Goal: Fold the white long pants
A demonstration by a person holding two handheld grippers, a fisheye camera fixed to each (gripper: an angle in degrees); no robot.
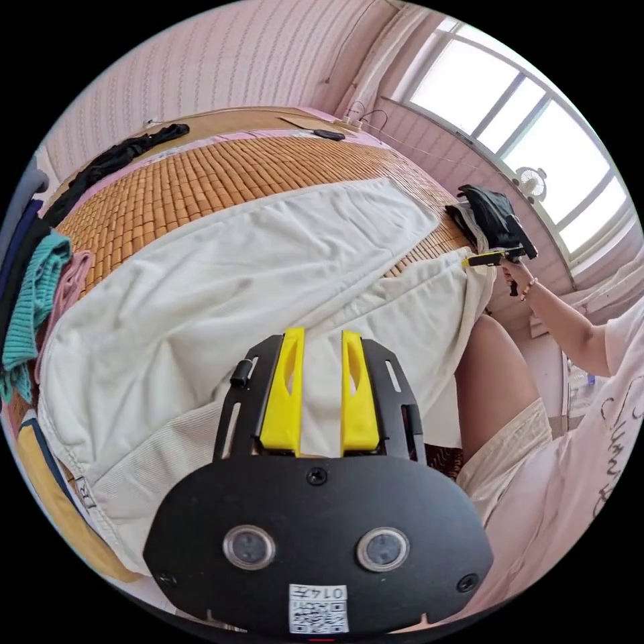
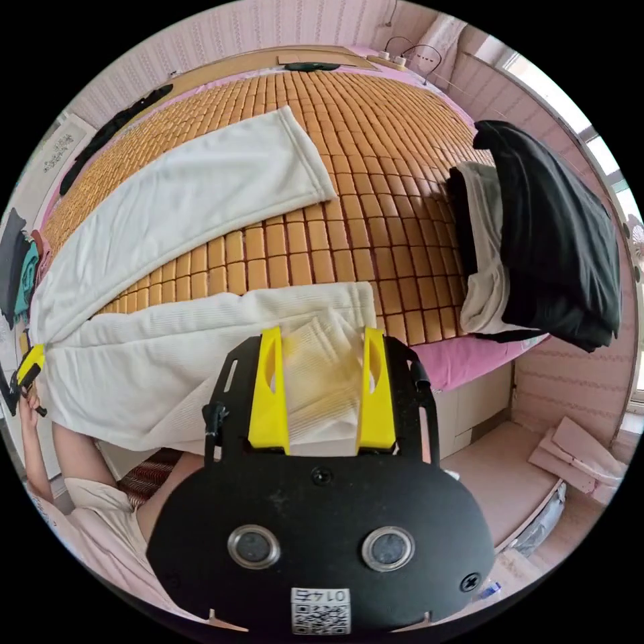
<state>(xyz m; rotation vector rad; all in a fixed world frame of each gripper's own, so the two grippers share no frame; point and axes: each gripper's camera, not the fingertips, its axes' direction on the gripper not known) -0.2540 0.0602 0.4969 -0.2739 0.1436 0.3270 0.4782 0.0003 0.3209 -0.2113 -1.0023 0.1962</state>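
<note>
Close to the camera in the left gripper view, the left gripper (image 1: 320, 392) sits at 6 o'clock with its yellow jaws a little apart and white cloth between them; whether they pinch it, the picture cannot tell. It is at the waist end of the pants (image 1: 221, 282), which lie spread on the mat (image 1: 174, 188). Off at 3 o'clock the right gripper (image 1: 488, 257) is at a leg end, held by a hand (image 1: 516, 272). Behind it sits a folded pile (image 1: 493, 218).

Down at 6 o'clock in the right gripper view, that gripper's jaws stand wide apart, with the hem lying loose between them. One leg runs toward 9 o'clock, where the left gripper shows as a bit of yellow. The other leg points to 12. The pile of black and white clothes rests at 3 o'clock.
</note>
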